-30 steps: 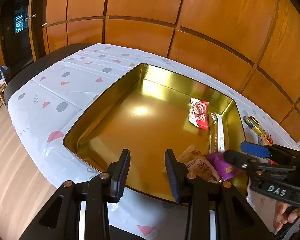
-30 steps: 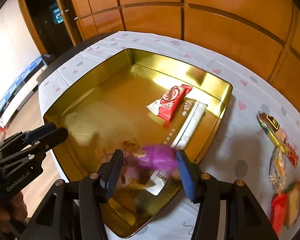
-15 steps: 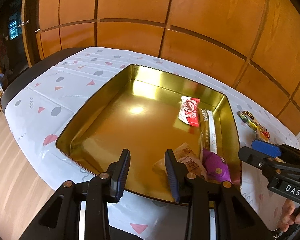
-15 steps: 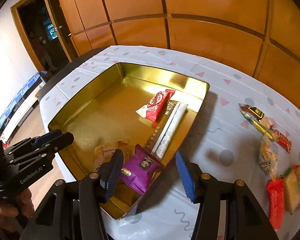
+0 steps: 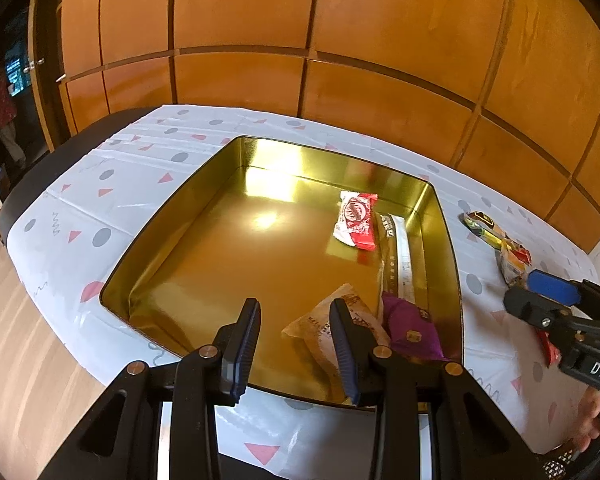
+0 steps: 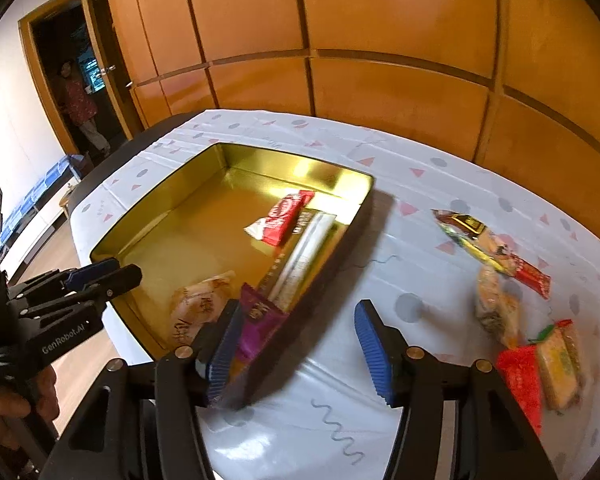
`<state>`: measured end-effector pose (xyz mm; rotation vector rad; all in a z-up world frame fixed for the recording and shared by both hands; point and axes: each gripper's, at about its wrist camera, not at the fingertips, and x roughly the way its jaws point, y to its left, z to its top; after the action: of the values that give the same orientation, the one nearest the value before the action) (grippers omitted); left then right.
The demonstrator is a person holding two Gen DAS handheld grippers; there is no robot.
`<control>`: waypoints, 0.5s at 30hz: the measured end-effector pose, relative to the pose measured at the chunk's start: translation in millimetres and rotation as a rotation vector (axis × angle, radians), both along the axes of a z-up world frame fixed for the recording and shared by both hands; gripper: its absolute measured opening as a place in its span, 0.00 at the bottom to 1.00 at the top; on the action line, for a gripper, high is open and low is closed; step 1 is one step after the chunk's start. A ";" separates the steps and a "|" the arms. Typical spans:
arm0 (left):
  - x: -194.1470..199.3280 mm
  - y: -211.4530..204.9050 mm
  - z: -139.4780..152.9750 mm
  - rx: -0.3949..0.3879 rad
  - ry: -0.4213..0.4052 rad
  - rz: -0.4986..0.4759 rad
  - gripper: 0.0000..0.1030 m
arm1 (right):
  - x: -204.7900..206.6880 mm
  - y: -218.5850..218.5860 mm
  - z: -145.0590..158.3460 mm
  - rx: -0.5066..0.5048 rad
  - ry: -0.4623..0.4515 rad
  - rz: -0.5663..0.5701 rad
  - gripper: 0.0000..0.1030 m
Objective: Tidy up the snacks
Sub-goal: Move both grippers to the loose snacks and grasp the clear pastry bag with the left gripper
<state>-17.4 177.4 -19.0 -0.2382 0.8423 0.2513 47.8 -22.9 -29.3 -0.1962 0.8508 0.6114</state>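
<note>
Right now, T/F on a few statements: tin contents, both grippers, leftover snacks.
1. The purple snack packet lies inside the gold metal tin. True.
2. The right gripper grips the purple packet. False: jaws open, nothing between them; they have just been opening.
3. The red-and-white wrapper lies on the tablecloth. False: inside the tin.
4. Several snacks remain on the patterned white tablecloth. True.
5. The left gripper holds nothing. True.

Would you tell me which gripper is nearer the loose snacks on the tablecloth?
Right. The right gripper hangs over the cloth just beside the loose snacks; the left gripper is over the gold tin, farther away.
</note>
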 end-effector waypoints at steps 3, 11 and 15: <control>1.1 -4.1 2.2 0.008 -0.002 -0.012 0.35 | 3.3 -17.1 1.1 -0.003 -0.005 -0.032 0.60; 7.1 -18.2 7.0 0.034 -0.002 -0.056 0.35 | 20.3 -78.6 -0.4 -0.061 -0.009 -0.146 0.65; 11.7 -27.7 11.0 0.047 -0.004 -0.085 0.35 | 32.7 -117.7 2.8 -0.096 -0.010 -0.214 0.67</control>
<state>-5.7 149.7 -8.0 -0.1585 0.8396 0.1908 80.5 -140.6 -26.5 -0.1923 0.8796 0.3697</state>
